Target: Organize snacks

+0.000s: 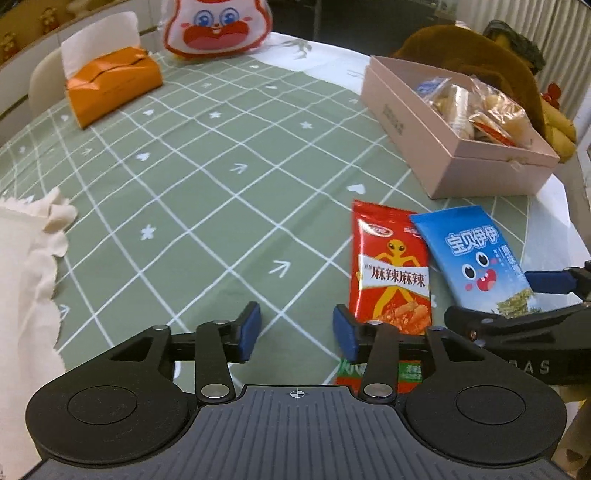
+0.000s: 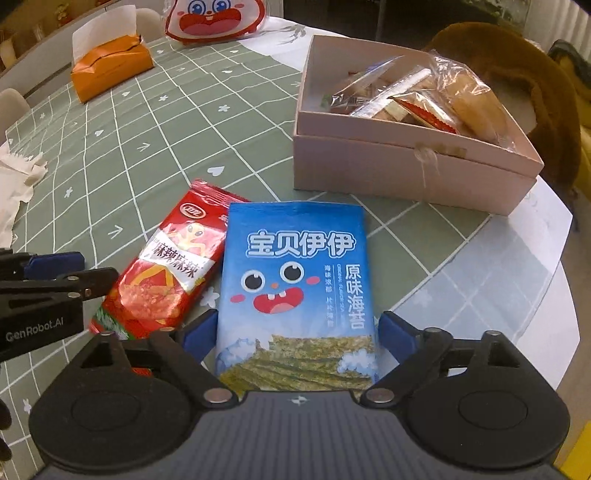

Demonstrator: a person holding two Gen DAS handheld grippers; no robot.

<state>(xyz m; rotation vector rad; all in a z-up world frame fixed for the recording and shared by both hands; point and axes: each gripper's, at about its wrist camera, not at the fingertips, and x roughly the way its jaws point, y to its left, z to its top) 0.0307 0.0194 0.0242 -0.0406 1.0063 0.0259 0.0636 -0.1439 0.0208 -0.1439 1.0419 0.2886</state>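
- Done: several wrapped snacks already lie in the pink box, ahead of both tongs.
- Left: blue seaweed packet sits between the spread right tongs, not yet clamped.
- Left: red spicy packet lies on the desk just right of the left tongs, which stand apart, empty.

The open pink cardboard box sits on the green grid-patterned tablecloth and serves as anchor. In it lie several clear-wrapped snack packs. In front of the box, flat on the cloth, lies the blue seaweed snack packet, its near end between the fingers of the right gripper. The red spicy snack packet lies touching that packet's left side, partly under it. The left gripper hovers left of both packets. Far left of the box stands the orange tissue pack; behind and left of the box rests the cartoon-faced plush bag.
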